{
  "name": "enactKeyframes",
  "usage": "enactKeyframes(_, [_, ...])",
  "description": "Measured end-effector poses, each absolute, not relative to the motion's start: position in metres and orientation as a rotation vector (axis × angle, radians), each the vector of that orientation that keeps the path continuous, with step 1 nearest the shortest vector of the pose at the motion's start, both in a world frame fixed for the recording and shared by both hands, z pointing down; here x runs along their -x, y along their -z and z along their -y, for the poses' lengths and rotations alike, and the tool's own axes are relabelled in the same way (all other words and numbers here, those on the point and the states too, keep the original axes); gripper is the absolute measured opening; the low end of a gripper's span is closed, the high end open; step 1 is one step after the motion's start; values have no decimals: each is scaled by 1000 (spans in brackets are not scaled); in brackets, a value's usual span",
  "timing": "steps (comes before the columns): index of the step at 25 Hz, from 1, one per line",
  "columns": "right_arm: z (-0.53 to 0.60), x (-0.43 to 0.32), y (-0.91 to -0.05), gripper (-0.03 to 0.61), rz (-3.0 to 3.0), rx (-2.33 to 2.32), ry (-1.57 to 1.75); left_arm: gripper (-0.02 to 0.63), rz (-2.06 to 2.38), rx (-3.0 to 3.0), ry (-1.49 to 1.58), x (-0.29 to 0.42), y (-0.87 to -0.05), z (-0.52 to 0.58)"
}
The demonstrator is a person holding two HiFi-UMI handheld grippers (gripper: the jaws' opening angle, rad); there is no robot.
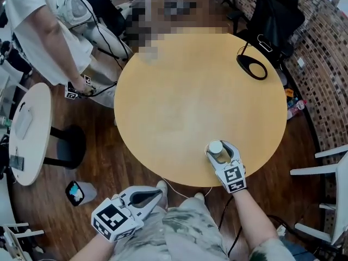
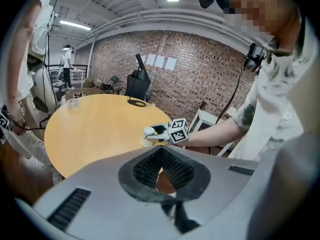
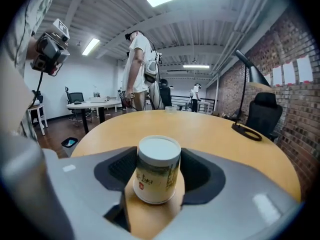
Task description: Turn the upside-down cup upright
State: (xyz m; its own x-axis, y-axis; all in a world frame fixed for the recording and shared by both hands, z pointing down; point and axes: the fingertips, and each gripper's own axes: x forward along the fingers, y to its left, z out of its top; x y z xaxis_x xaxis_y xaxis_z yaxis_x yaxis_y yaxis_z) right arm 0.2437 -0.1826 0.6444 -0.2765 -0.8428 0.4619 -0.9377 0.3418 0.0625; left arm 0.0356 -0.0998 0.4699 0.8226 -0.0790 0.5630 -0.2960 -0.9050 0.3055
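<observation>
A paper cup (image 1: 216, 148) stands upside down, white base up, near the front edge of the round yellow table (image 1: 190, 91). My right gripper (image 1: 218, 147) reaches in from the edge, a jaw on each side of the cup. In the right gripper view the cup (image 3: 157, 171) fills the gap and both dark pads lie against its sides. The left gripper view shows the same cup (image 2: 149, 133) with the right gripper (image 2: 157, 131) around it. My left gripper (image 1: 160, 190) hangs off the table over my lap, shut on nothing.
A black ring-shaped lamp base (image 1: 252, 67) lies at the table's far right. A person (image 1: 49, 31) stands at the far left beside a small white table (image 1: 30, 129). A black chair (image 1: 277, 15) and a white chair (image 1: 326, 173) stand to the right.
</observation>
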Motion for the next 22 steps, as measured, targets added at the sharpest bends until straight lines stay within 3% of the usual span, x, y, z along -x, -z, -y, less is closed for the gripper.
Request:
enactKeyframes(6, [174,-251,-648,275,2199,-1498,-314,5,303,-2617,-783,-51,-459,83])
enactKeyframes(8, [174,-252,-643,336,2216,-1500,-344,5,335,-2606,-774,-52,-455,75])
enactKeyframes(11, [171,-259,-624,364,2233,-1532,-367,5,371,-2598,-764,-52,-451,61])
enactKeyframes(22, [46,-208,-542,370,2253,-1494,-447,5,320,-2660,-707,-17,-435,-6])
